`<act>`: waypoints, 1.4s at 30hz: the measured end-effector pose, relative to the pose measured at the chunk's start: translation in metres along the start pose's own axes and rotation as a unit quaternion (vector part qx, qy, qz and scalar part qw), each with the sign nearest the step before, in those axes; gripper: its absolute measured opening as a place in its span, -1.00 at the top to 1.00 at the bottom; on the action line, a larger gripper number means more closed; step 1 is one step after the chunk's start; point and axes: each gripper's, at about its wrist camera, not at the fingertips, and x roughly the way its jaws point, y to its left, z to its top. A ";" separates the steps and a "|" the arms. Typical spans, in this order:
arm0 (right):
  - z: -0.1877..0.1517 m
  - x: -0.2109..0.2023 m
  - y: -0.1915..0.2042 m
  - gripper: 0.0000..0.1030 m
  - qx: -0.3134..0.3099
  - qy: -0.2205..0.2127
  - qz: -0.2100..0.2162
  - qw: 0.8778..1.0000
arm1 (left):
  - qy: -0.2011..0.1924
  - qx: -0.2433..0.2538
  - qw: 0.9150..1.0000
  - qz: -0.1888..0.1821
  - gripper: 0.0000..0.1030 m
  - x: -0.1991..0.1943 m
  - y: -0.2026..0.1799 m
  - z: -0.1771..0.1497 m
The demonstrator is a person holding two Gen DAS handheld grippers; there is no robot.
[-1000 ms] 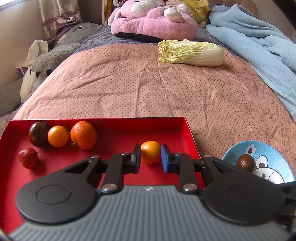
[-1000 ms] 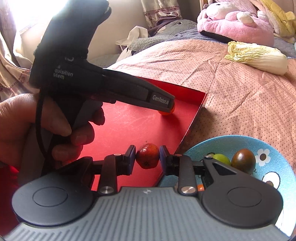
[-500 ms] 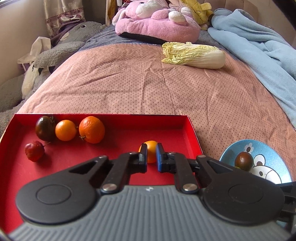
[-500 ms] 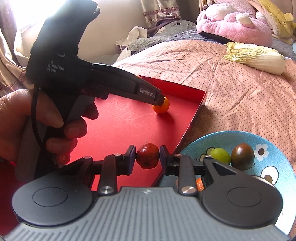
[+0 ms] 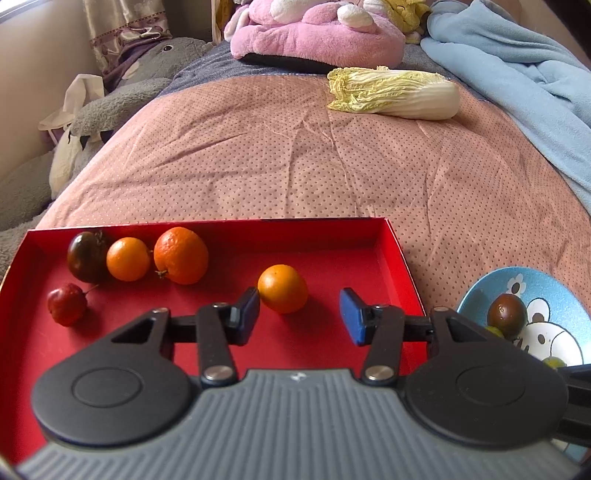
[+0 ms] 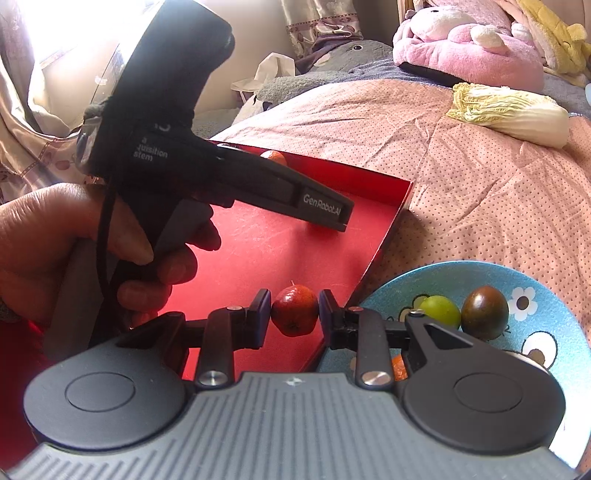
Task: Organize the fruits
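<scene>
A red tray (image 5: 332,258) lies on the bed. In it are a dark tomato (image 5: 86,254), a small orange (image 5: 128,259), a mandarin (image 5: 181,254) and a small red fruit (image 5: 66,303). My left gripper (image 5: 299,316) hovers over the tray with its jaws opening. Another orange (image 5: 282,288) rests on the tray floor just ahead of the tips, untouched by the pads. My right gripper (image 6: 295,314) is shut on a small red fruit (image 6: 295,312) at the tray's right edge, beside the blue bowl (image 6: 461,267). The bowl holds a green fruit (image 6: 441,310) and a dark tomato (image 6: 484,312).
A napa cabbage (image 5: 395,94) lies further up the pink bedspread. A pink plush (image 5: 317,33), a grey plush (image 5: 122,107) and a blue blanket (image 5: 517,74) ring the bed. A hand (image 6: 55,240) holds the left tool's black handle (image 6: 166,147) over the tray.
The left jaws held the orange between them, closed with the orange ahead of the tips, then spread wide. The right gripper kept still with its red fruit.
</scene>
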 end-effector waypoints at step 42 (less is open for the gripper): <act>-0.003 0.015 0.002 0.36 0.001 0.000 0.026 1.000 | 0.012 -0.050 0.999 0.005 -0.16 0.013 0.022 0.008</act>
